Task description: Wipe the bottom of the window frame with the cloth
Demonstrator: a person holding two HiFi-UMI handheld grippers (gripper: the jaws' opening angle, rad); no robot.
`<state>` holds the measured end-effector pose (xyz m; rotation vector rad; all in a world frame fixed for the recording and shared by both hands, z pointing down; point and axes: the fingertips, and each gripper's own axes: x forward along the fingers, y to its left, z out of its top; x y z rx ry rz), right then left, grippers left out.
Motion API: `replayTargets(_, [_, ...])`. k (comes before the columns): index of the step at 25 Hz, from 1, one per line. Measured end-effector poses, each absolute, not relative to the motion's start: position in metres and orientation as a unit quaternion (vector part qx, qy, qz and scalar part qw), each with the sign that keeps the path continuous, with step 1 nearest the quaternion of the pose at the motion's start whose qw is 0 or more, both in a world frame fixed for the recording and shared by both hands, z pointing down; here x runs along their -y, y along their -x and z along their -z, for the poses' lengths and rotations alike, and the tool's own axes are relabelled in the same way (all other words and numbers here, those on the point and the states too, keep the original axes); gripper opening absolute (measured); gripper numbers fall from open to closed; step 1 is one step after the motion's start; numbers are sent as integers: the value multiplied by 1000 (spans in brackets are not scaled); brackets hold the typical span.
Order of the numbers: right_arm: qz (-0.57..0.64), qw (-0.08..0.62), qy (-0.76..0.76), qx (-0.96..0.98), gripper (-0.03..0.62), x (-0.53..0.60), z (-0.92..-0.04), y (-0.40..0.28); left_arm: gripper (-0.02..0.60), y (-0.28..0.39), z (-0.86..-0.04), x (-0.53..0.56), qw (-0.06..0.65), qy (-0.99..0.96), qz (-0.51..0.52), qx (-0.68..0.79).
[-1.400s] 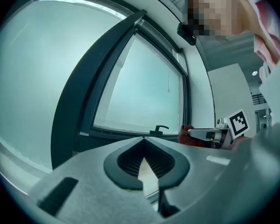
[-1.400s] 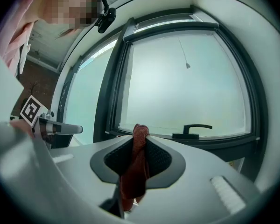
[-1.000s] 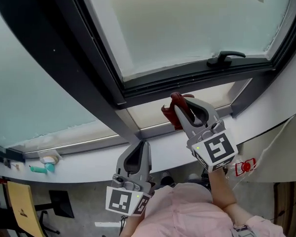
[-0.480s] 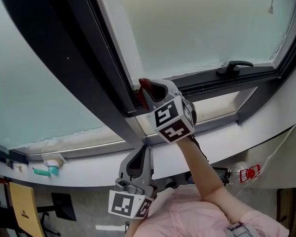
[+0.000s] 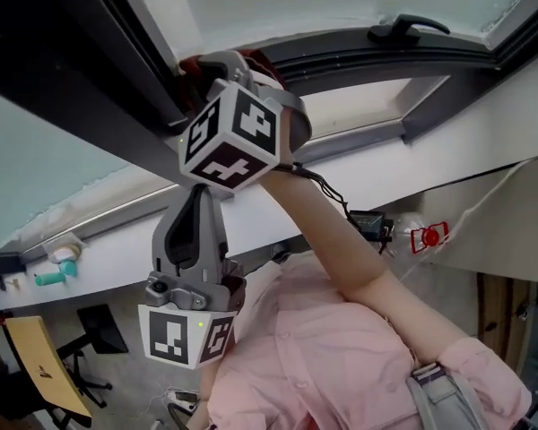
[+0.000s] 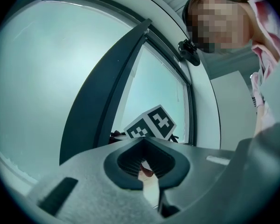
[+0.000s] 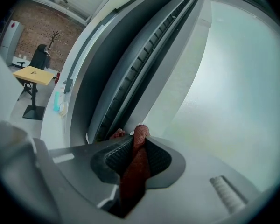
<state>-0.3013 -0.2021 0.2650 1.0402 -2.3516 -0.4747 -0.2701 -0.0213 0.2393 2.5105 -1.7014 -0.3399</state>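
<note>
While the right gripper [image 7: 133, 144] is raised to the window frame [image 5: 341, 56], its jaws are clenched on the red cloth [image 7: 130, 176]. A fold of the cloth runs up between the ribbed pads and pokes out past their tips.

- Cloth position: pressed into the bottom of the window frame, at the corner where the lower rail meets the dark upright post [image 5: 81, 79]. From the head view, red fabric shows on both sides of the jaws.
- Right gripper's marker cube [image 5: 233, 137] faces the head camera, just below the window frame. The bare forearm [image 5: 327, 227] slants down from it to a pink shirt [image 5: 341, 356].
- Left gripper [image 6: 147, 166]: held low, well below the window frame and under the right arm. Its jaws are drawn together with nothing between them; only a sliver of arm shows through the gap behind the pads.
- Window handle [image 5: 403, 30]: black, lying along the lower rail of the window frame, well to the right of the cloth.
- White sill [image 5: 377, 173]: runs directly beneath the window frame. A tape roll [image 5: 67, 251] and a teal object [image 5: 52, 278] sit on it far to the left, well apart from both grippers.
- Frosted glass [image 7: 233, 87] fills the window frame above the cloth.
</note>
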Motion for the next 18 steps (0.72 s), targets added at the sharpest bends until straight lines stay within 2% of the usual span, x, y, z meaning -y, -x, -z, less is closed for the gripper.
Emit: replayTargets(18, [167, 234, -376, 881, 72, 201, -262, 291, -5, 241, -244, 31, 62, -852, 126, 504])
